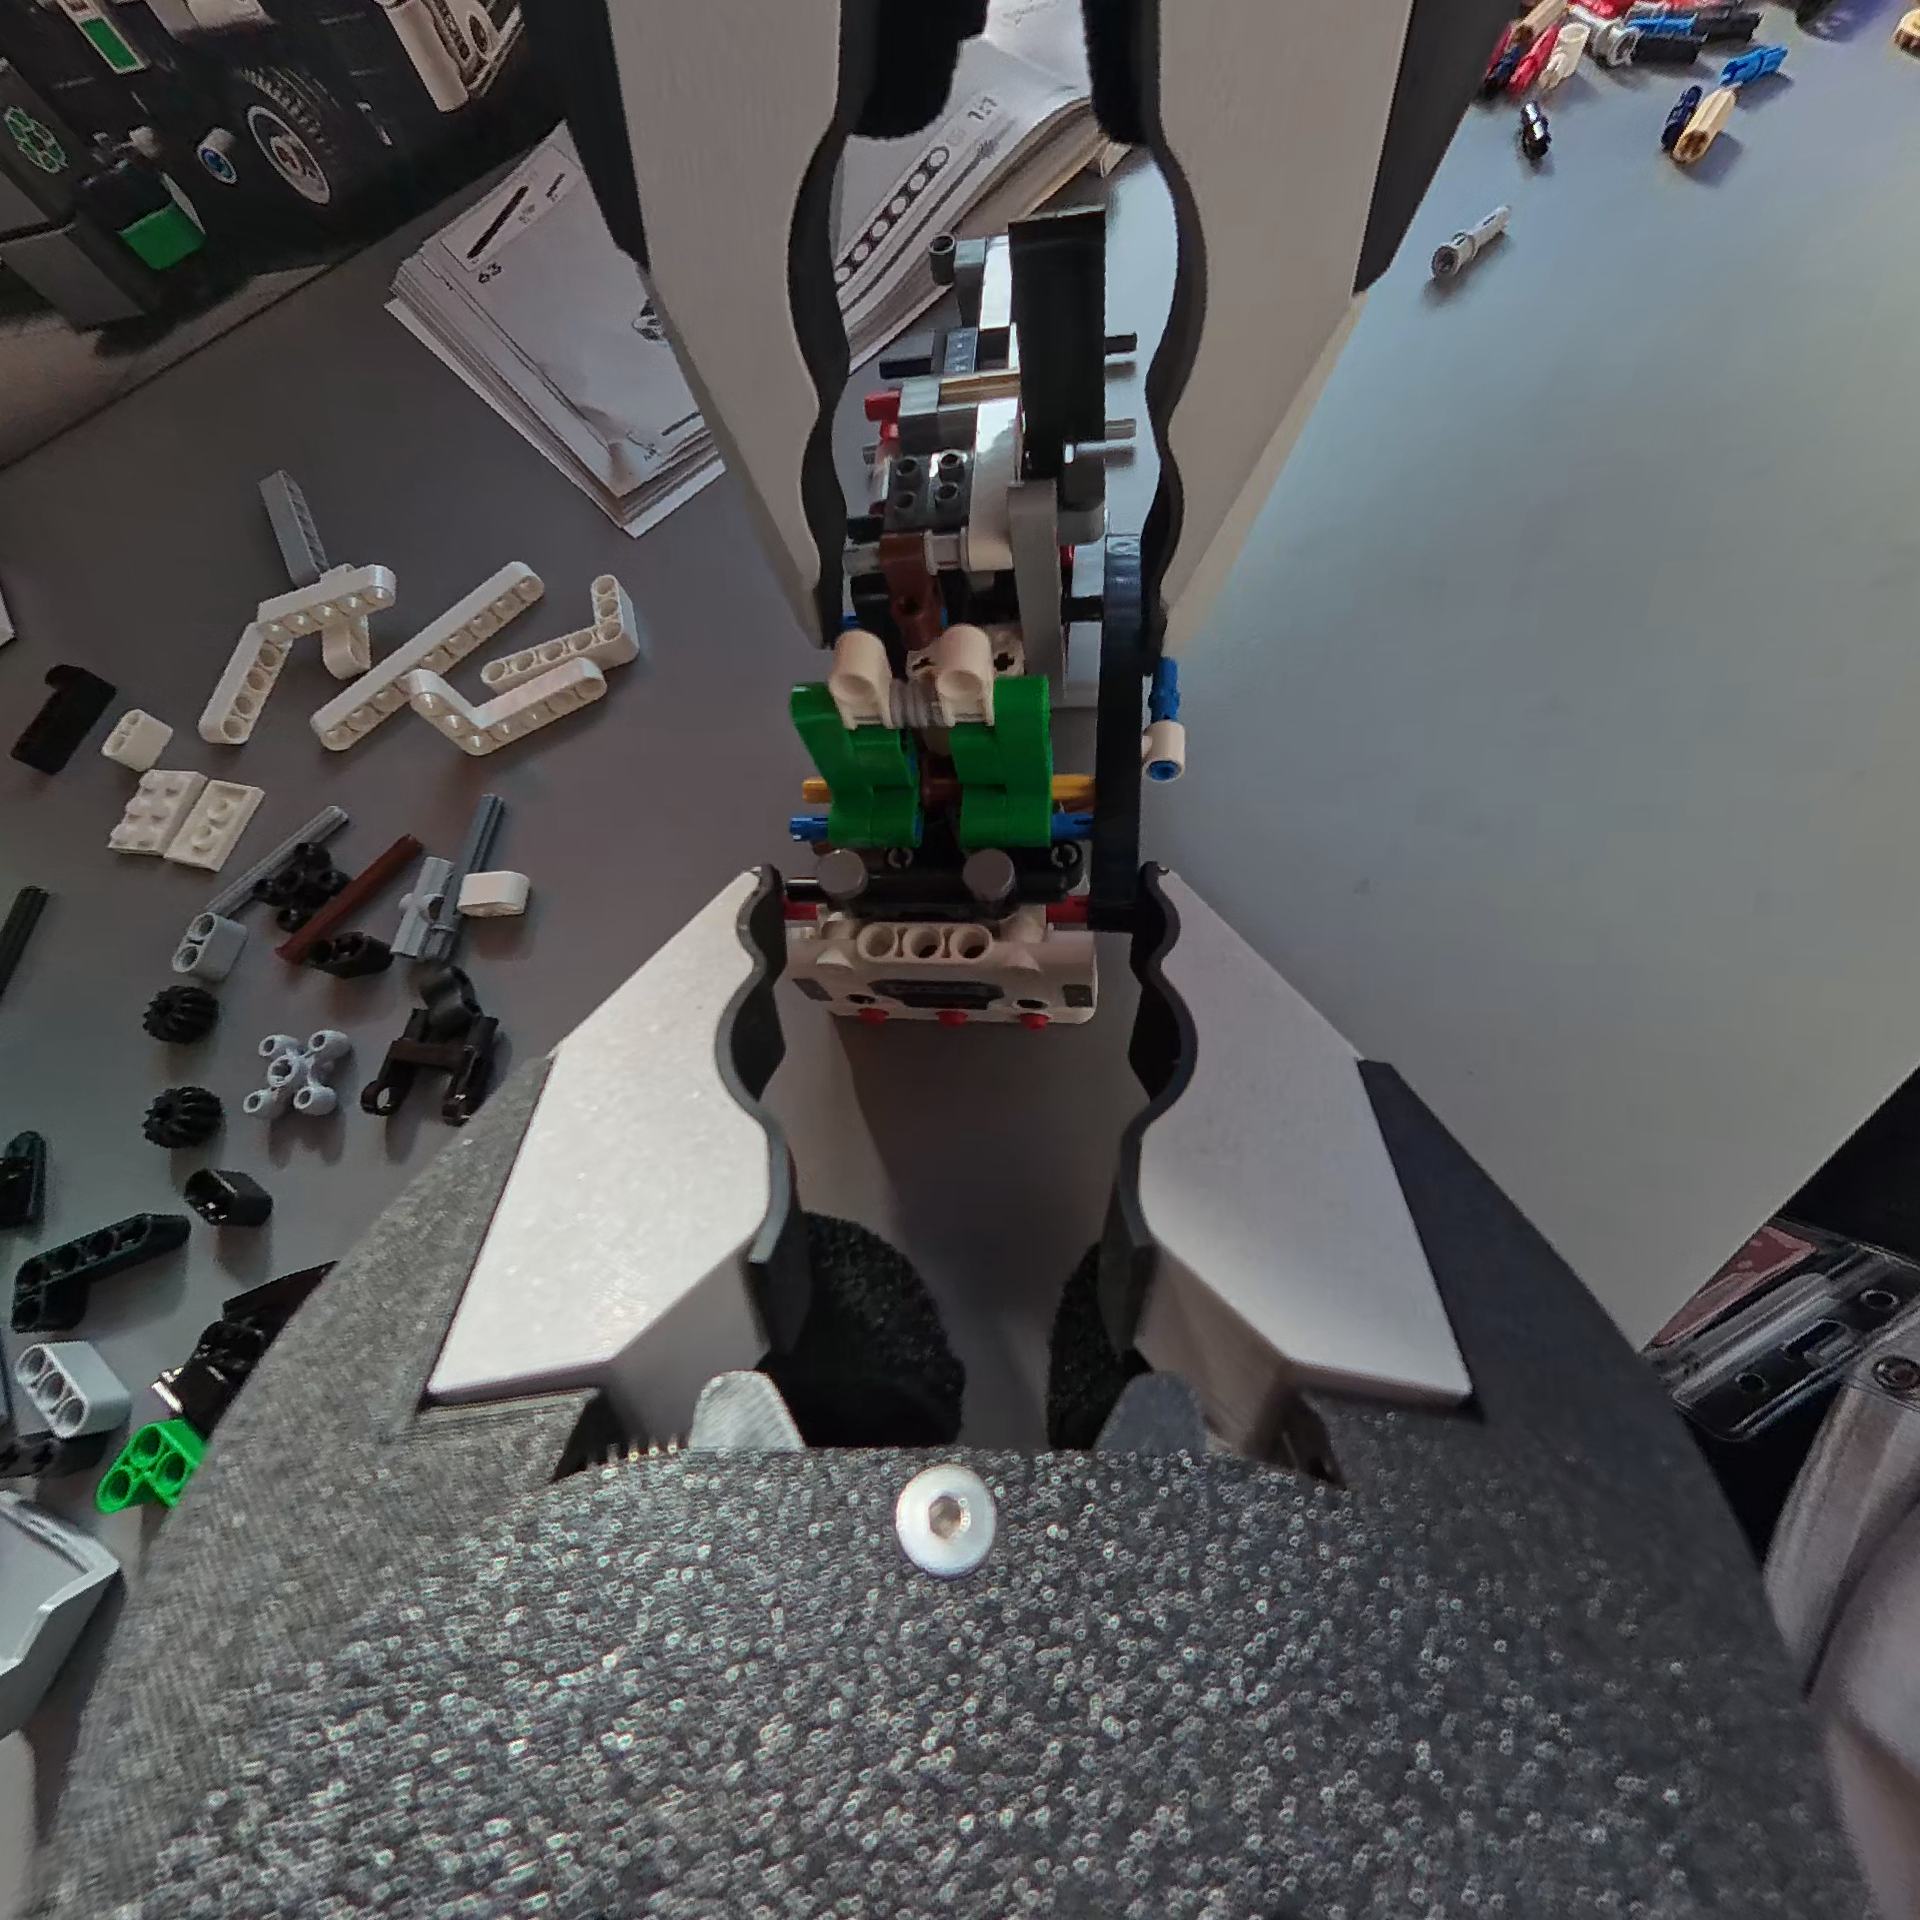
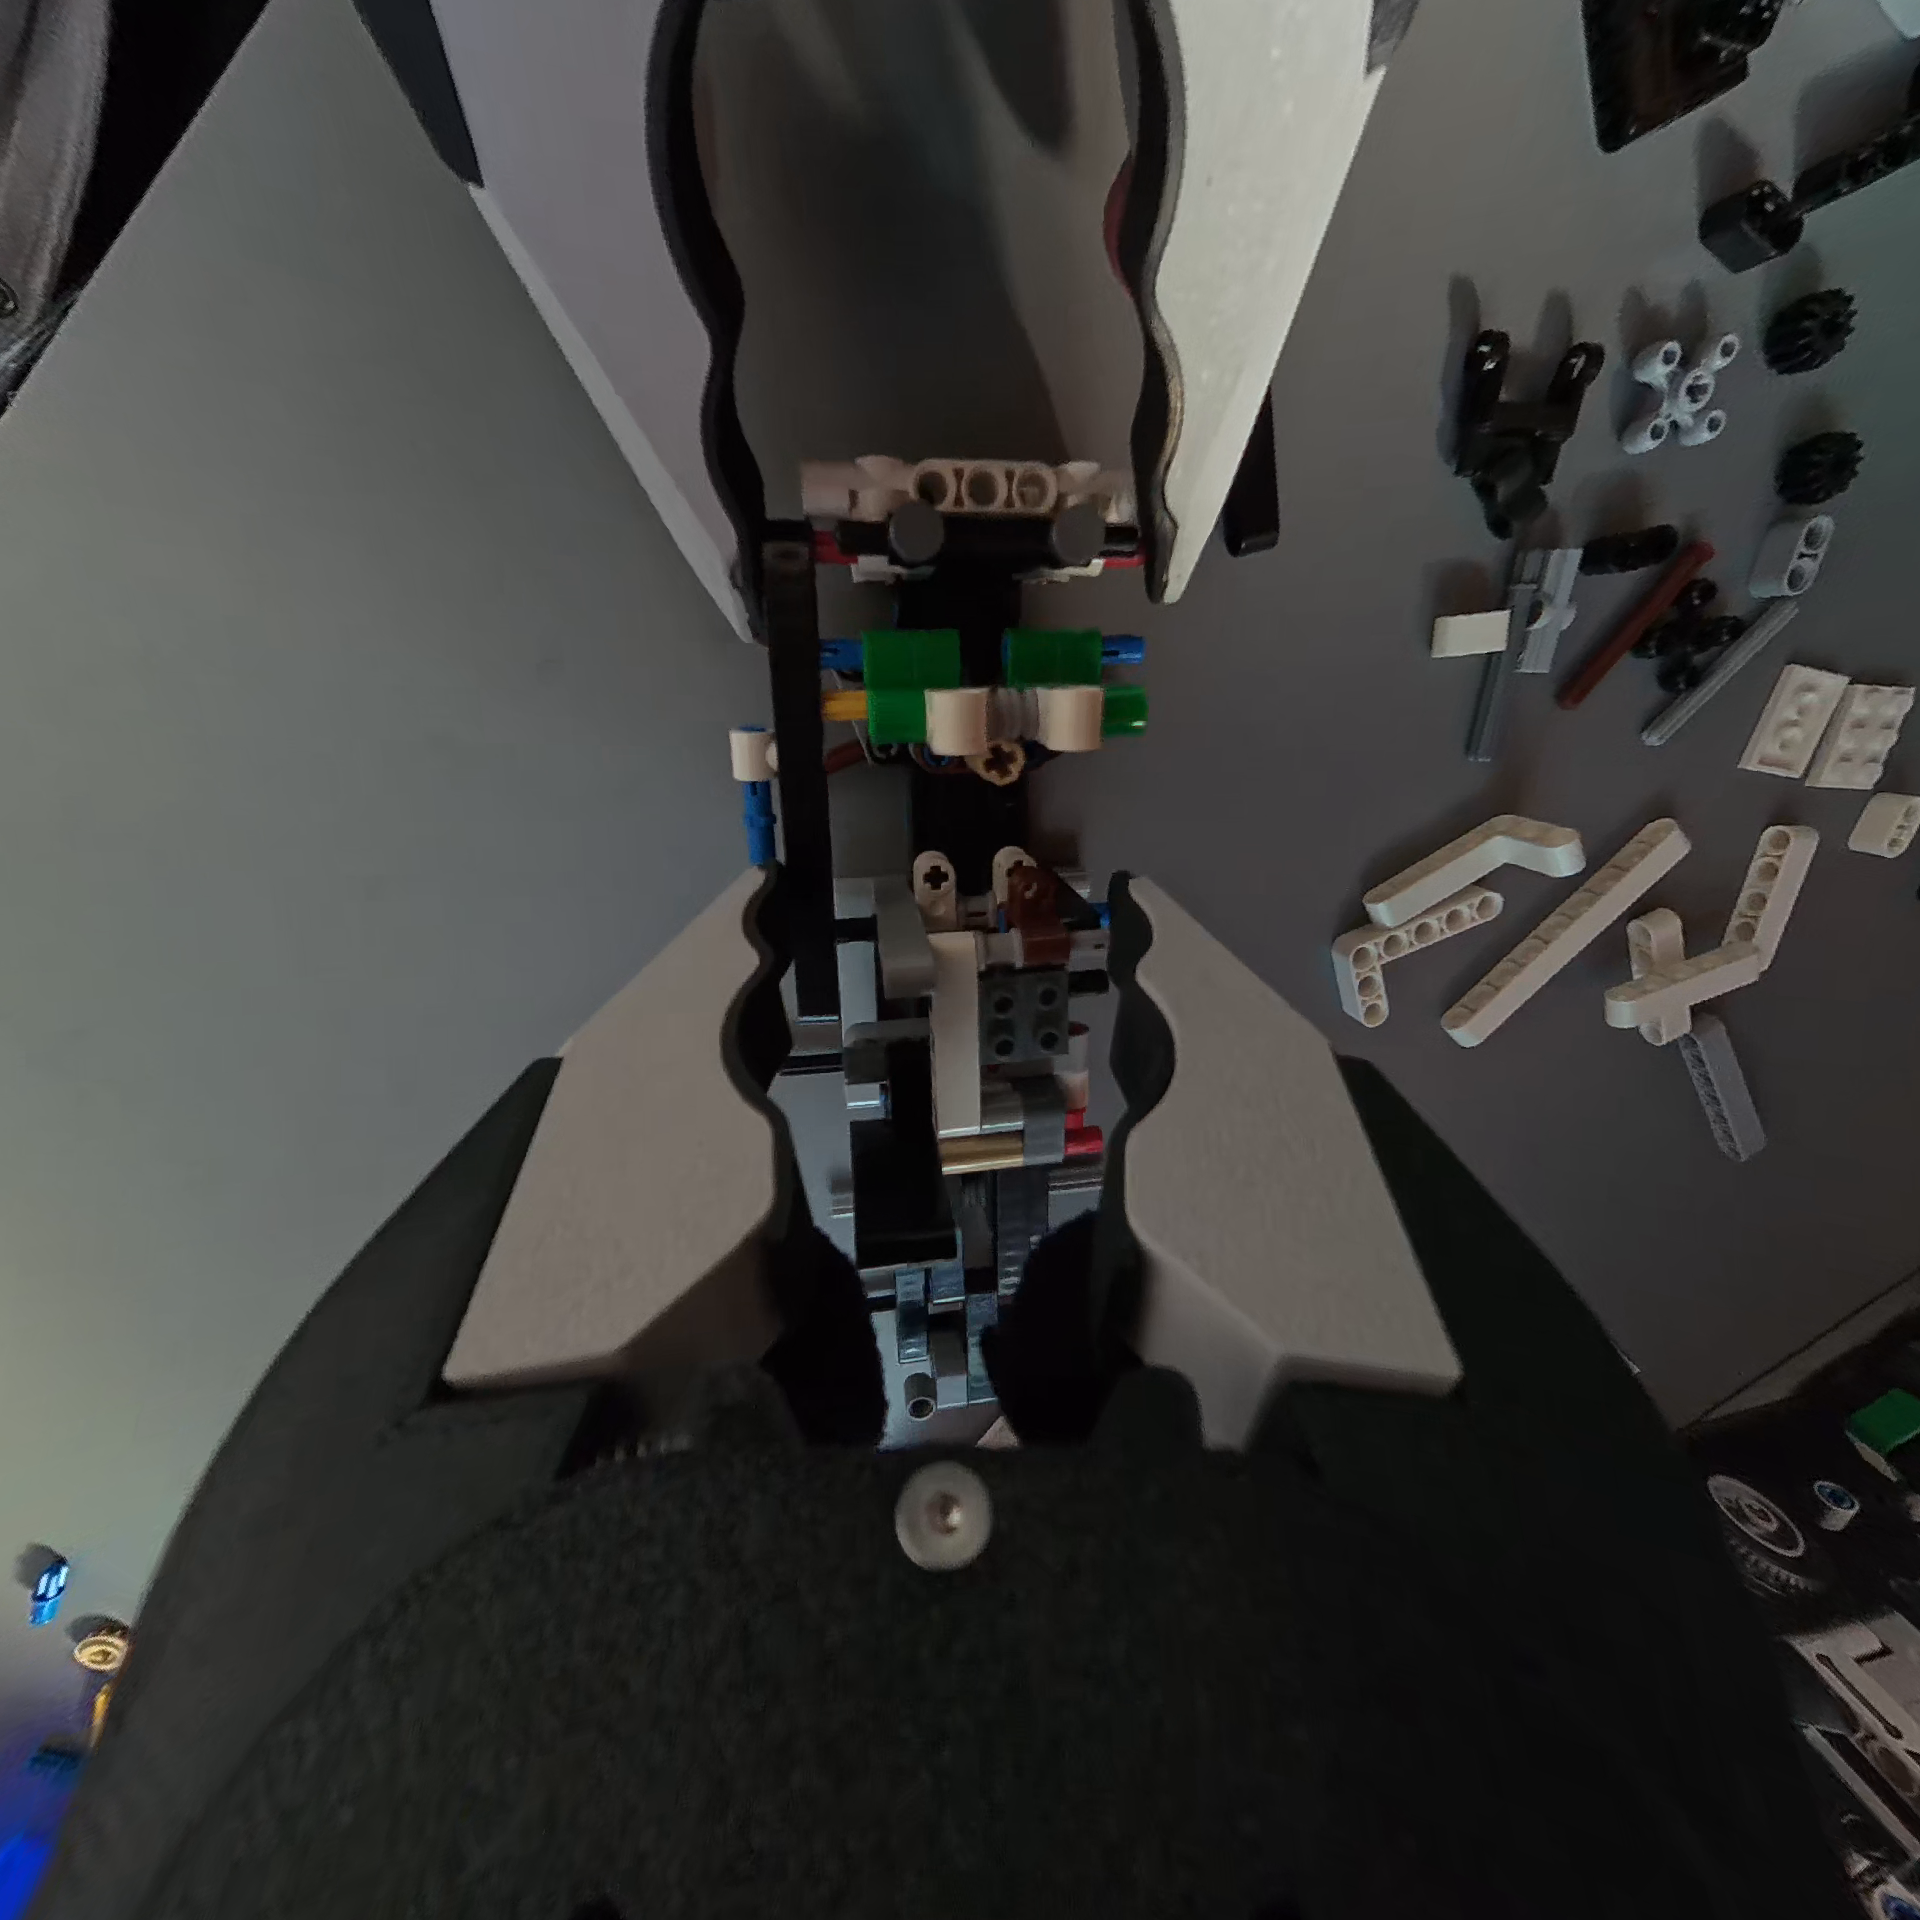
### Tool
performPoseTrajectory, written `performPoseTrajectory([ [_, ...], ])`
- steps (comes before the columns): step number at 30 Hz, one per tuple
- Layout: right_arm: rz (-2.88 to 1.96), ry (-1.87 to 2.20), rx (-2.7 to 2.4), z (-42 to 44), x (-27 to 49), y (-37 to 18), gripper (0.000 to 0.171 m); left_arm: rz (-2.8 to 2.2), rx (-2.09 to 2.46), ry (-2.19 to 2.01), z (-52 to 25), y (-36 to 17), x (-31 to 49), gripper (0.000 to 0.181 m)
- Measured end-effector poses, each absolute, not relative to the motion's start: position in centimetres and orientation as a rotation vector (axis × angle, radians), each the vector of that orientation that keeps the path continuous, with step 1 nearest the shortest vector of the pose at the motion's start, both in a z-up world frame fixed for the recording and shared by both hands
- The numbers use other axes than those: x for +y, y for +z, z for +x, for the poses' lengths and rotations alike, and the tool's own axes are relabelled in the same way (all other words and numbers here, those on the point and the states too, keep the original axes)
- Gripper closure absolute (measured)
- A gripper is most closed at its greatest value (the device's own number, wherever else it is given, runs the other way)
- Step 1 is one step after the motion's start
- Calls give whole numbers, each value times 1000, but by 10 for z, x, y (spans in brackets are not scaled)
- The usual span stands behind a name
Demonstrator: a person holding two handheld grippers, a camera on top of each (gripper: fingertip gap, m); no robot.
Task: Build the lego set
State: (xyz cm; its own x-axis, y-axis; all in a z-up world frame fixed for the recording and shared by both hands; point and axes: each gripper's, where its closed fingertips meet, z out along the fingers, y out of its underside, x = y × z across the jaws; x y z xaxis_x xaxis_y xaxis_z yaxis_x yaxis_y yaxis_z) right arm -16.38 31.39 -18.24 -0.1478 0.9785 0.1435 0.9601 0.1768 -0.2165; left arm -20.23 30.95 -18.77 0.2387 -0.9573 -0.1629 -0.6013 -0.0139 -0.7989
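Observation:
A long, partly built lego assembly [image 1: 914, 769] with green blocks, white connectors, a black side beam and grey parts is held above the grey table between both grippers. My left gripper [image 1: 961, 914] is shut on its white end with red pins. My right gripper [image 1: 992, 613] faces it from the far side and is shut on the grey end. In the right wrist view the assembly [image 2: 997, 686] runs away from my right gripper [image 2: 940, 914] towards the left gripper [image 2: 956, 592], which clamps the white end.
Loose white angled beams [image 1: 457, 665] [image 2: 1558, 935], white plates, grey axles and black gears [image 1: 182, 1013] lie on the table [image 1: 1507, 623]. An open instruction booklet [image 1: 551, 364] and the set's box [image 1: 260, 135] lie behind them. Small coloured pins [image 1: 1621, 52] are scattered at the far corner. The left gripper's tips are roughly 5 cm from the right gripper's.

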Motion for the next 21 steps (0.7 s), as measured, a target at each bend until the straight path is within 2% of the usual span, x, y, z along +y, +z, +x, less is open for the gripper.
performPoseTrajectory([
  [5, -1891, 145, -2219, -162, 310, -179, 116, -1699, 1457, -601, -201, -185, 307, 115],
  [13, -1866, 101, -2194, -162, 314, -182, 112, -1700, 1471, -549, -200, -188, 311, 115],
  [17, -1820, 13, -2185, -162, 320, -184, 114, -1667, 1480, -451, -201, -191, 314, 120],
  [21, -1841, 59, -2197, -162, 318, -183, 116, -1696, 1474, -556, -200, -188, 311, 121],
])
